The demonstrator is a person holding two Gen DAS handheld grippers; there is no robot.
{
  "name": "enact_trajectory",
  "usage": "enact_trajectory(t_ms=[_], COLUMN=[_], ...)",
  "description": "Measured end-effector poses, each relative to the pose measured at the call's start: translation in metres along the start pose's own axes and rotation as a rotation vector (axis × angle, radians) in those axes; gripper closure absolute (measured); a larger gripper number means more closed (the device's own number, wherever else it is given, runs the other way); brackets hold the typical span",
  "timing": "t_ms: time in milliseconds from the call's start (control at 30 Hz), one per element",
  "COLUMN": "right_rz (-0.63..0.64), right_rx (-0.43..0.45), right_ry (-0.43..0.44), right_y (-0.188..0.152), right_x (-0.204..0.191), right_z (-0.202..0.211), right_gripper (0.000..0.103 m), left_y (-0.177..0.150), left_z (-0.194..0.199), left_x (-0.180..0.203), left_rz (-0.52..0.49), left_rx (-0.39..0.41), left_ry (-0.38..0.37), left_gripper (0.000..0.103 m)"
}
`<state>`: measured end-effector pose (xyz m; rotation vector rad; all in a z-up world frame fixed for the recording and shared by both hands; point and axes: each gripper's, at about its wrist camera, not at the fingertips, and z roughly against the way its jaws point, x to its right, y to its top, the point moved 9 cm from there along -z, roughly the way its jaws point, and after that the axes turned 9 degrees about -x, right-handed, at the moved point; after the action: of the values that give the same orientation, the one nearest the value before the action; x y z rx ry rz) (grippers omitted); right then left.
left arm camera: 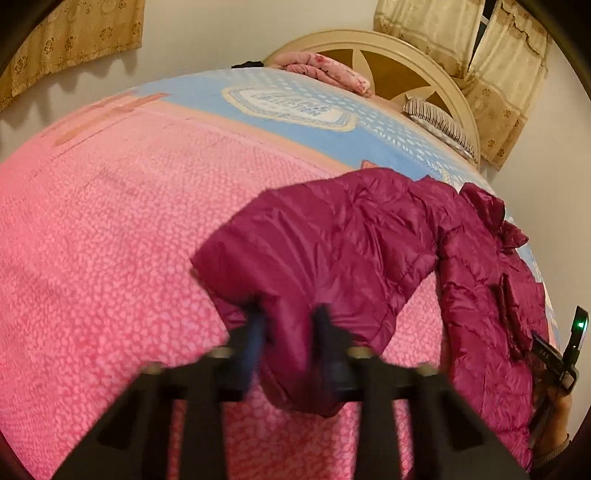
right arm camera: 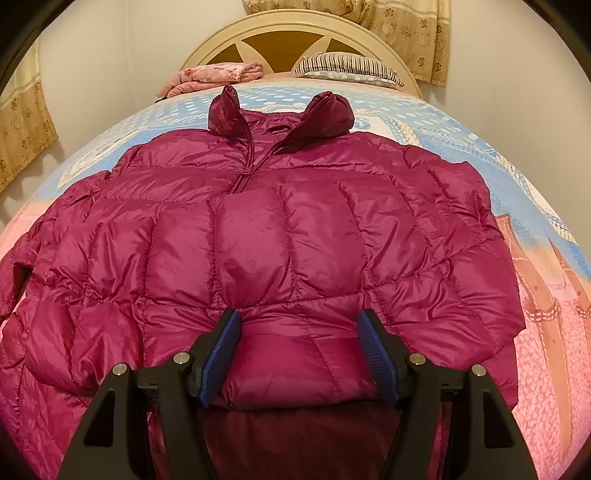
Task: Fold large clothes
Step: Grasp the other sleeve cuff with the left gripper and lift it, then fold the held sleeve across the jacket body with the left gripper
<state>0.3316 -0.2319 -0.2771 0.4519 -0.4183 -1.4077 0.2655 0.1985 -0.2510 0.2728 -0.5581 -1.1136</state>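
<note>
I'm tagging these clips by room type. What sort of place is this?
Most likely a home bedroom. A magenta puffer jacket lies spread on a bed with a pink and blue bedspread, a cream arched headboard with a striped pillow, and patterned curtains behind.

You have a magenta puffer jacket (right arm camera: 280, 236) of thin, glossy quilted cloth, crinkled along its stitched seams. Under it the bed cover (left arm camera: 110, 229) is soft matt cloth with a pebbled nap. Your right tool (right arm camera: 301, 354) has matt black plastic arms, ribbed blue pads (right arm camera: 376, 354) and small shiny metal pins. The headboard (right arm camera: 295, 33) looks like smooth painted wood, and the curtain (right arm camera: 406, 33) is patterned woven cloth.
</note>
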Motion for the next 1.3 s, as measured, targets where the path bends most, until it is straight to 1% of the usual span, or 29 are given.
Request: enact_trajectory(t_ms=[33,100,233,300,400,500,600,667,767,833,933,1033,1167,1300], right_rz=[-0.001,0.000,0.000,0.000,-0.001,-0.003,-0.007,-0.010,-0.010,-0.011,-0.015,-0.019,-0.023,-0.037], right_rx=[0.000,0.001,0.001,0.001,0.001,0.002,0.004,0.004,0.005,0.005,0.007,0.009,0.008,0.013], right_ry=[0.000,-0.002,-0.004,-0.004,-0.003,-0.001,0.002,0.004,0.004,0.007,0.011,0.016,0.020,0.036], right_y=[0.000,0.000,0.000,0.000,0.000,0.000,0.000,0.000,0.000,0.000,0.000,0.000,0.000,0.000], right_x=[0.000,0.001,0.001,0.001,0.001,0.001,0.001,0.002,0.003,0.003,0.004,0.004,0.005,0.005], right_z=[0.000,0.000,0.001,0.001,0.001,0.001,0.002,0.002,0.002,0.002,0.002,0.002,0.001,0.003], right_gripper=[0.035,0.035,0.034,0.034,0.034,0.034,0.034,0.033,0.033,0.033,0.033,0.033,0.033,0.032], left_y=[0.003,0.010,0.028,0.038,0.057,0.071,0.084,0.088,0.087,0.081,0.070,0.054,0.032,0.014], left_z=[0.004,0.016,0.042,0.055,0.077,0.103,0.126,0.139,0.148,0.145,0.135,0.124,0.092,0.062], left_x=[-0.002,-0.008,-0.009,-0.004,0.013,0.036,0.073,0.109,0.153,0.188,0.226,0.259,0.293,0.313], left_rz=[-0.003,-0.020,-0.047,-0.068,-0.114,-0.174,-0.247,-0.321,-0.421,-0.487,-0.549,-0.612,-0.683,-0.705], left_rx=[0.017,0.054,0.131,0.166,0.224,0.277,0.337,0.376,0.406,0.399,0.363,0.333,0.274,0.204], left_ry=[0.001,0.026,0.038,0.037,0.037,0.026,0.004,-0.015,-0.034,-0.062,-0.126,-0.153,-0.167,-0.180], left_gripper=[0.087,0.091,0.092,0.092,0.092,0.093,0.094,0.094,0.094,0.094,0.094,0.094,0.094,0.094])
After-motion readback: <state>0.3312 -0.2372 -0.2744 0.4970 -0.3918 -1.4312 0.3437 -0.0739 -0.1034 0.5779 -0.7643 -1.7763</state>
